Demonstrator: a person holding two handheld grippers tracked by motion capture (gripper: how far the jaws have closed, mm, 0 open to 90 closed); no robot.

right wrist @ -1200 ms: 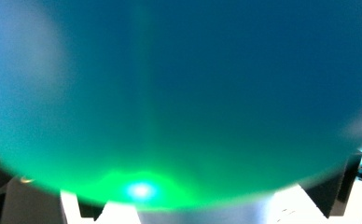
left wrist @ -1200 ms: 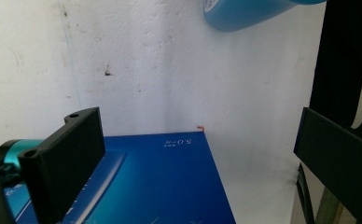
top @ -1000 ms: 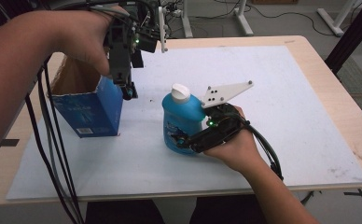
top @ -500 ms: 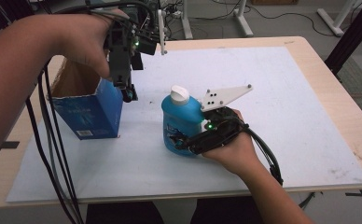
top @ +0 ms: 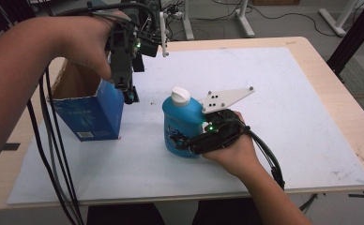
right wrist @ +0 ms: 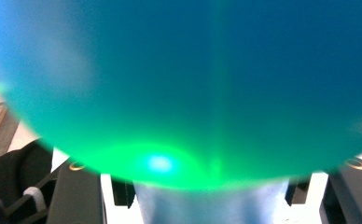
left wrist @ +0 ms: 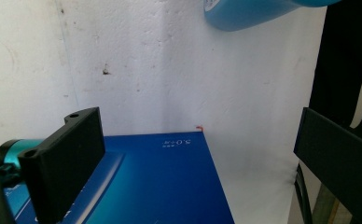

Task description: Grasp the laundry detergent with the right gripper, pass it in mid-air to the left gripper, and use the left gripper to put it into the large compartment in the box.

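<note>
Bottle: blue bottle (top: 182,124) with a white cap stands upright near the middle of the white board (top: 283,117) on the table (top: 330,70).
Right hand-held gripper (top: 182,143): jaws just closing around the bottle's lower body, bottle between them; whether the pads already press, I cannot tell.
Left hand-held gripper (top: 128,96): jaws apart, empty, pointing down beside the open blue carton (top: 93,115).
</note>
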